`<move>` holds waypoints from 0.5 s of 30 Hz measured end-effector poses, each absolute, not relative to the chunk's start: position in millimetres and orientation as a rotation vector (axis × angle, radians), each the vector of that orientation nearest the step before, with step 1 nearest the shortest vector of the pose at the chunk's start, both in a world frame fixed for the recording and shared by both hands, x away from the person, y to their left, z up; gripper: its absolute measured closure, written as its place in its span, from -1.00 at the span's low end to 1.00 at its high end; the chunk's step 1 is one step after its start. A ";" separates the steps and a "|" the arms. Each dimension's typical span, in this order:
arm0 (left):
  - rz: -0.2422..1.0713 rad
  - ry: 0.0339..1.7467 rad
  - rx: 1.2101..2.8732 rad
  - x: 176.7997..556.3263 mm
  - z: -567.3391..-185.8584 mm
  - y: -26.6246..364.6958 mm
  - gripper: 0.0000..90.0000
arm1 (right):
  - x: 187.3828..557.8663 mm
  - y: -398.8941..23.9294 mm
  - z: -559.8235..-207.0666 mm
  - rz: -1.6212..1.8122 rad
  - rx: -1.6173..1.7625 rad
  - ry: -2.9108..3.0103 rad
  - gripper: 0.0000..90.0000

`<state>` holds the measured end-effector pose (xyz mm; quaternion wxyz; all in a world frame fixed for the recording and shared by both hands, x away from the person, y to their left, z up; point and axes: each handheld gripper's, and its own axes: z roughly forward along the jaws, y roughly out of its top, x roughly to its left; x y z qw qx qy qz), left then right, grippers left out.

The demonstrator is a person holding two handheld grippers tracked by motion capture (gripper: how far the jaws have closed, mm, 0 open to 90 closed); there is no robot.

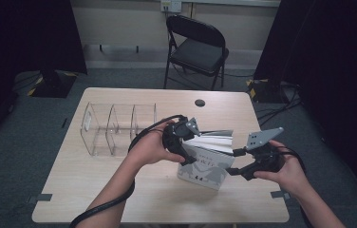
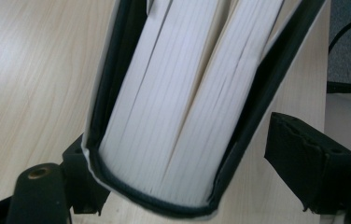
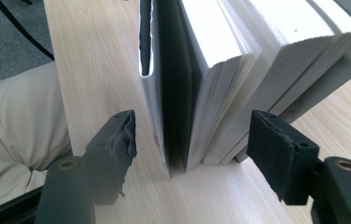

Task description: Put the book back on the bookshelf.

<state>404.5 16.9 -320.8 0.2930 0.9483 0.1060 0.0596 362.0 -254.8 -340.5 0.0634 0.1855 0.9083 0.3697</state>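
Observation:
A book (image 1: 205,164) with a pale illustrated cover stands on end on the wooden table (image 1: 96,190), its pages fanned apart. My left gripper (image 1: 189,142) reaches over its upper left corner. In the left gripper view the book (image 2: 173,116) sits between the jaws of that gripper (image 2: 192,163): the left pad (image 2: 82,163) touches the cover, while the right pad (image 2: 304,158) stands off it with a gap. My right gripper (image 1: 233,162) is at the book's right edge. In the right gripper view this gripper (image 3: 194,135) is open, the book's page edges (image 3: 220,84) just beyond both pads, untouched.
A clear plastic organiser (image 1: 115,128) with several compartments stands on the table left of the book. A round cable hole (image 1: 199,102) lies at the far edge. A black folding chair (image 1: 198,47) stands behind the table. Cables trail from both grippers.

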 end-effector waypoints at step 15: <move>0.140 0.225 2.530 404.2 -321.2 13.3 -0.26 | 362.5 -264.2 -343.3 1.115 0.574 2.738 -0.30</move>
